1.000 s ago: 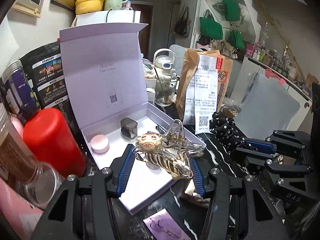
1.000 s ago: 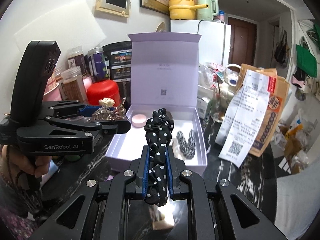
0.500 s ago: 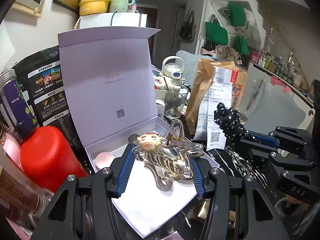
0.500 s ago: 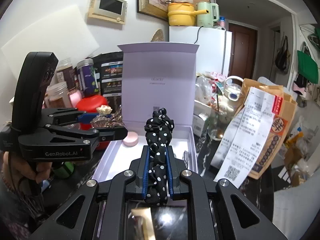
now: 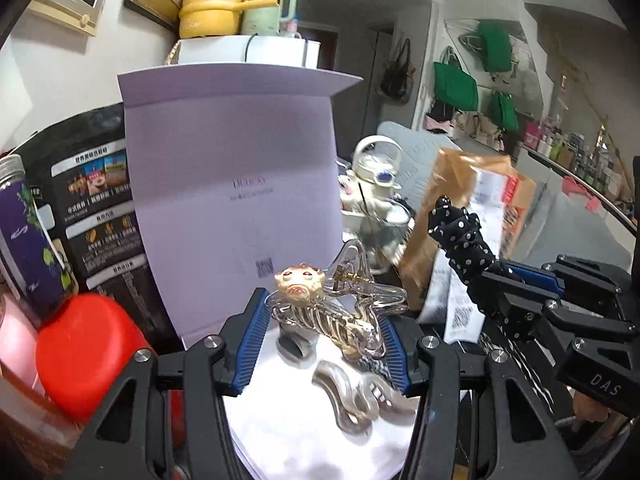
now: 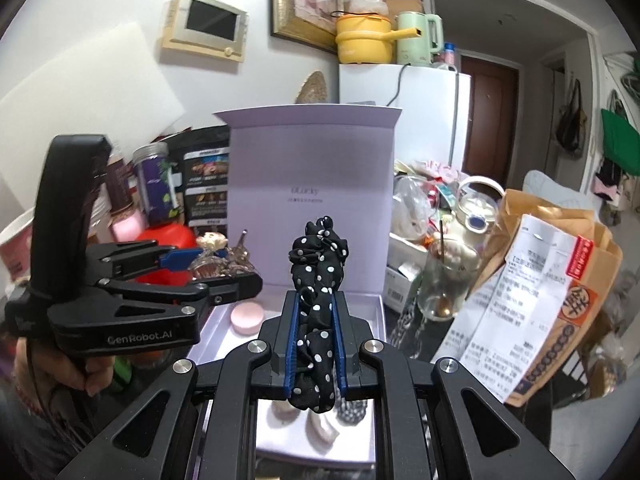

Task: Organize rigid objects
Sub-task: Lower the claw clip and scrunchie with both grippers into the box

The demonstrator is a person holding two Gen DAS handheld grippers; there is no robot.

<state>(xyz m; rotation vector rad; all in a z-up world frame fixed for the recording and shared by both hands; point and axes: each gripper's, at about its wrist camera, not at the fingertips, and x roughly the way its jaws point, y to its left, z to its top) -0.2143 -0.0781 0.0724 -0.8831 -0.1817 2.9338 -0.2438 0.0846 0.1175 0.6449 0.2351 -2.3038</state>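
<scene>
Left wrist cam has the left gripper [image 5: 326, 330] clamped on a clear star-shaped hair claw [image 5: 340, 312] with a little pig-face charm on it, blue pads pressing in from both sides. It's hanging over the open lavender box [image 5: 228, 184], whose lid stands upright at the far side. Down inside the box, right below the claw, there's a small dark grey clip [image 5: 296, 346] and, nearer, a wavy silvery hair clip [image 5: 352, 398] lying on the white liner. Red jar [image 5: 86, 354] sits just left of the box, brown paper bag [image 5: 452, 216] with a receipt off to the right.

Right wrist cam: the right gripper [image 6: 315, 340] is squeezed narrow on a black polka-dot hair piece [image 6: 316, 280], which sticks up out of the pads, also over the near part of the box. A round pink thing [image 6: 247, 317] sits on the box floor at the far left. Black-and-white patterned bit under the gripper, too hidden to say what. A hand [image 6: 60, 364] grips the left tool's handle.
</scene>
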